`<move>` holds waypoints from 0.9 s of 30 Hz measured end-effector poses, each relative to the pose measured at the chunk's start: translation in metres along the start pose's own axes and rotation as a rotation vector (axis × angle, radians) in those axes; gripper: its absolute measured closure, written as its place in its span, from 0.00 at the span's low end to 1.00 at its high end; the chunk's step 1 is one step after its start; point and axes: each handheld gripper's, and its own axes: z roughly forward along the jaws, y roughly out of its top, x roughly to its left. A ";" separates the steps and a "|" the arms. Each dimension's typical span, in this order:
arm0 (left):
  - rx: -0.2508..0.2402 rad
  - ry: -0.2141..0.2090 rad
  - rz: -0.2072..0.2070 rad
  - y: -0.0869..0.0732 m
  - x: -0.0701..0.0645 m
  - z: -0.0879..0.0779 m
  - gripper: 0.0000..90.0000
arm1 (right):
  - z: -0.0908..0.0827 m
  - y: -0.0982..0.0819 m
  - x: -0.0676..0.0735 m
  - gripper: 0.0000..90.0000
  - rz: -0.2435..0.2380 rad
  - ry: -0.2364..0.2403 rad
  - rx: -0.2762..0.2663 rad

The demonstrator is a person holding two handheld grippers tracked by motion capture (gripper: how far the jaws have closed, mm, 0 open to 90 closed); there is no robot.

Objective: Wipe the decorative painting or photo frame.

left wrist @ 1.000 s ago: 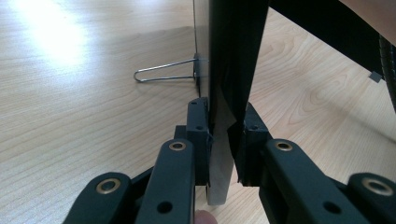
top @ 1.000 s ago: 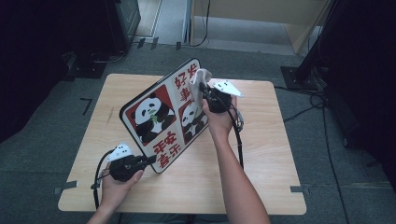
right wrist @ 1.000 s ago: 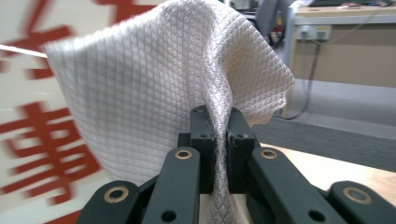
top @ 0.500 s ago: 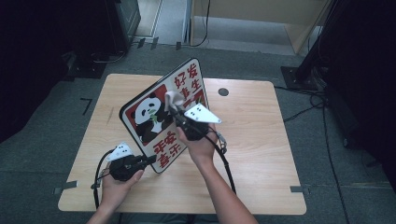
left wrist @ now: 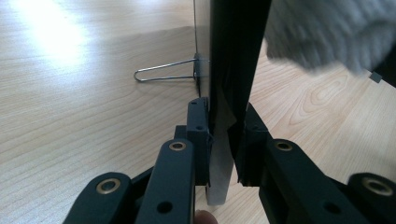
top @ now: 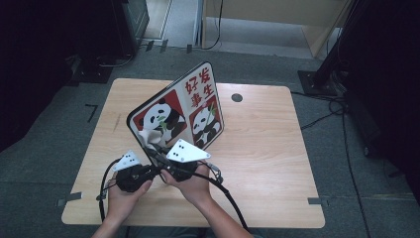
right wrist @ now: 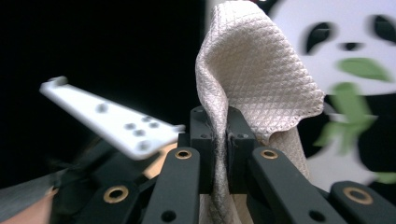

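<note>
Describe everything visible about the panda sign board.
The flat rounded-corner panda sign board stands tilted on edge on the light wooden table. Its face shows two pandas on red panels and red characters on white, with a dark border. A thin wire foot juts from its back. The left gripper clamps its lower corner; the white waffle-weave cloth meets its face.

Light wooden table with a small dark round hole near its far edge, standing on grey floor with black cables trailing.
</note>
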 end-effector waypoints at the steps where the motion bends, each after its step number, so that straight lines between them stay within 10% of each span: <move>1: 0.000 0.000 0.000 0.000 0.000 0.000 0.88 | 0.000 -0.001 0.001 0.94 -0.005 0.012 0.001; 10: 0.004 0.000 0.001 0.001 0.002 0.000 0.89 | 0.001 -0.012 -0.024 0.94 0.015 -0.019 0.001; 27: 0.011 -0.002 0.014 0.001 0.002 0.000 0.89 | -0.023 -0.012 -0.113 0.94 0.093 -0.260 -0.026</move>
